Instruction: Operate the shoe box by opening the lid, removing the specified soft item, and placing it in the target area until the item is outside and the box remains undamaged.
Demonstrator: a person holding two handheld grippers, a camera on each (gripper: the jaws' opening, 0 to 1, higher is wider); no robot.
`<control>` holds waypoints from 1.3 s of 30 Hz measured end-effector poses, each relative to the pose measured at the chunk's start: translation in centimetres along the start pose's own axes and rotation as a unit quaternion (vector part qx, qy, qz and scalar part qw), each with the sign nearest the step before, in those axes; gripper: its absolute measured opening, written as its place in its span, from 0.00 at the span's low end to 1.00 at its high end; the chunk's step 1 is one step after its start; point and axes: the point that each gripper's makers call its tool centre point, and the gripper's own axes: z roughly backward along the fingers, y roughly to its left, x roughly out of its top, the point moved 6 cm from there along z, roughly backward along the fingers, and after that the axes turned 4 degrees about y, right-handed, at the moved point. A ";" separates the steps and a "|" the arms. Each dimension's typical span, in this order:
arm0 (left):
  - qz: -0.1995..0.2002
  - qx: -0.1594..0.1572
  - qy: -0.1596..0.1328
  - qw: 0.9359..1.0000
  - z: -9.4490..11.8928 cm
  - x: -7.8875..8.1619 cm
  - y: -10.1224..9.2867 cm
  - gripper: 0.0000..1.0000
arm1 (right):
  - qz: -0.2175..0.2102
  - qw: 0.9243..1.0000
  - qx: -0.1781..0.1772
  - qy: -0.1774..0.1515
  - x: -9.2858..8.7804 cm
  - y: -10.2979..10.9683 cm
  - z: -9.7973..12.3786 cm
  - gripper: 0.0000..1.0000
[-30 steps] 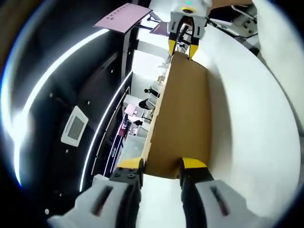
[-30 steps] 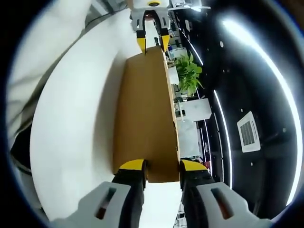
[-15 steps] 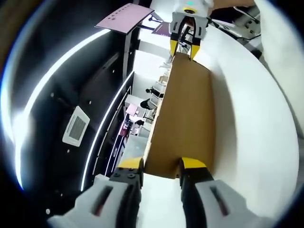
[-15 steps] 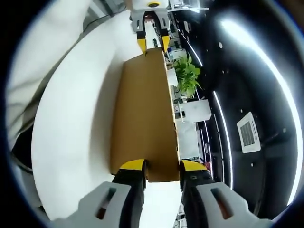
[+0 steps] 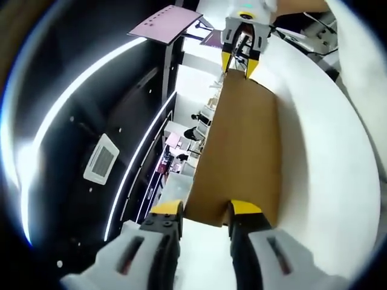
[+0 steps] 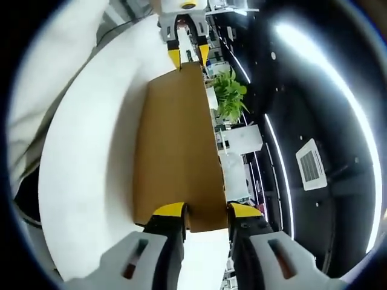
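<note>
Left gripper [image 5: 205, 211]: its two yellow-tipped jaws rise at the foot of the left gripper view and pinch one short edge of a brown cardboard lid [image 5: 239, 157]; across the panel it also appears at the top of the right gripper view, clamped on the far edge

Right gripper [image 6: 205, 211]: jaws pressed onto the opposite short edge of the lid, the card sitting between the yellow tips; in the left gripper view it stands at the far end of the panel

Lid: a flat brown panel held between the two grippers, one at each short end, raised and tilted so that the ceiling with its light strips [image 5: 72, 78] and a vent [image 5: 104, 158] shows beside it

White surface [image 5: 326, 163]: curves along one long side of the lid; I cannot tell whether it is a table or something else

Background: a green plant [image 6: 228, 96] and office furniture past the long edge of the lid in the right gripper view

Box body and soft item: not made out here, so their place cannot be stated

Progress: I judge the opening step to be in hand, with the lid lifted by both grippers

Left to do: set the lid aside, take out the soft item, put it in the target area

Care: the card looks thin, so an uneven pull from either end could bend it
</note>
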 end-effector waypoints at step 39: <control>0.099 0.082 -0.004 0.992 0.7 -0.6 3.4 0.49 | -0.154 0.982 -0.107 -0.006 -1.2 -2.5 -0.4 0.40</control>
